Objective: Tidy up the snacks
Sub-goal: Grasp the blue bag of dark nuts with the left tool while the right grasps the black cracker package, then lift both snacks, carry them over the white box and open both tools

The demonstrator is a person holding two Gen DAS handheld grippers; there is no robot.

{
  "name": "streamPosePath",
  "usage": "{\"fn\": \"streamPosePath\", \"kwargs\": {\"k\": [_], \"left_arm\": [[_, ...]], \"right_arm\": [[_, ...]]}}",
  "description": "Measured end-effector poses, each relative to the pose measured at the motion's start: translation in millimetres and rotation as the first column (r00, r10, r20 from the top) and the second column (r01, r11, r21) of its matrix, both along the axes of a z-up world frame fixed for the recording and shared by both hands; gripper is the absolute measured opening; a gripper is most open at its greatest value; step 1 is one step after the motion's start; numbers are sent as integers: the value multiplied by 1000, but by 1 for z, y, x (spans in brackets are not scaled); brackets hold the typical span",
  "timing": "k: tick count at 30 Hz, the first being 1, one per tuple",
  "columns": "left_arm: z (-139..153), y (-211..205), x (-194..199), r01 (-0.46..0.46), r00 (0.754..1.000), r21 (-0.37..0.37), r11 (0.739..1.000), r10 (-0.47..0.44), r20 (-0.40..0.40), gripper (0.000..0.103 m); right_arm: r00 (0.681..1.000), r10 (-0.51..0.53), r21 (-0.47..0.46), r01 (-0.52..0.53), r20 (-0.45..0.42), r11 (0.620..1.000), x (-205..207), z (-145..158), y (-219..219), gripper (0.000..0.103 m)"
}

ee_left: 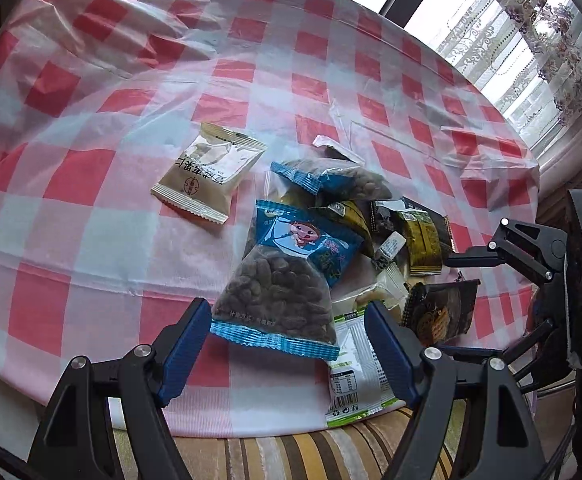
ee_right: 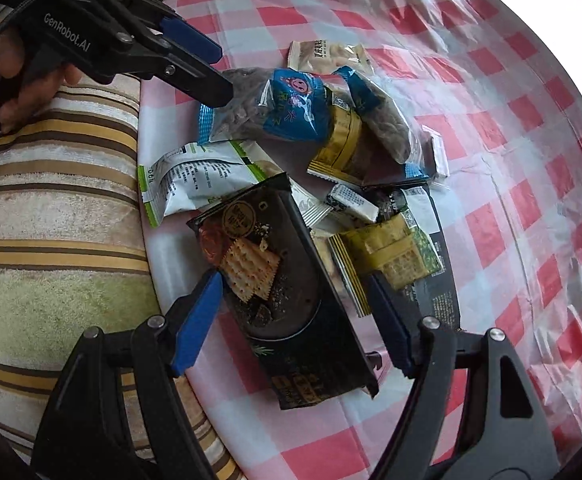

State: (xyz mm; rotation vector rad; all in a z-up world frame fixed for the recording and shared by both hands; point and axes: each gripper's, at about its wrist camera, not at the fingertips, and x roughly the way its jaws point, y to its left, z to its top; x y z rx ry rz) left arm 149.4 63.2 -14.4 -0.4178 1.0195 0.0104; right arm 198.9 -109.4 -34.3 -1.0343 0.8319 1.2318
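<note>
Snacks lie heaped at the near edge of the checked tablecloth (ee_left: 91, 208), lower centre of frame. Black cracker pack (ee_right: 291, 300) sits between the spread, unclenched right gripper (ee_right: 295, 320). Blue nut bag (ee_left: 279, 292) lies under the left gripper (ee_left: 287, 344), also released. No container visible.

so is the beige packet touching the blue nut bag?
Apart. The left wrist view shows checked tablecloth between the beige packet and the blue nut bag.

left gripper (ee_left: 287, 344) open over blue nut packet (ee_left: 287, 280), snack pile (ee_left: 391, 232), checked tablecloth (ee_left: 91, 200)
</note>
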Motion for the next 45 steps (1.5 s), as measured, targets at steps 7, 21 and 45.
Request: {"fn": "streamPosePath", "kwargs": {"k": [7, 21, 45], "left_arm": [[-13, 0, 25, 38, 999, 24, 999, -37, -34, 80], [-22, -2, 34, 45, 998, 48, 998, -43, -46, 55], [0, -21, 6, 11, 1000, 84, 996, -11, 6, 51]], "right_arm": [[999, -36, 23, 37, -13, 999, -2, -7, -2, 76], [972, -226, 122, 231, -60, 965, -1, -17, -31, 61], [748, -636, 286, 661, -188, 693, 6, 19, -114, 56]]}}
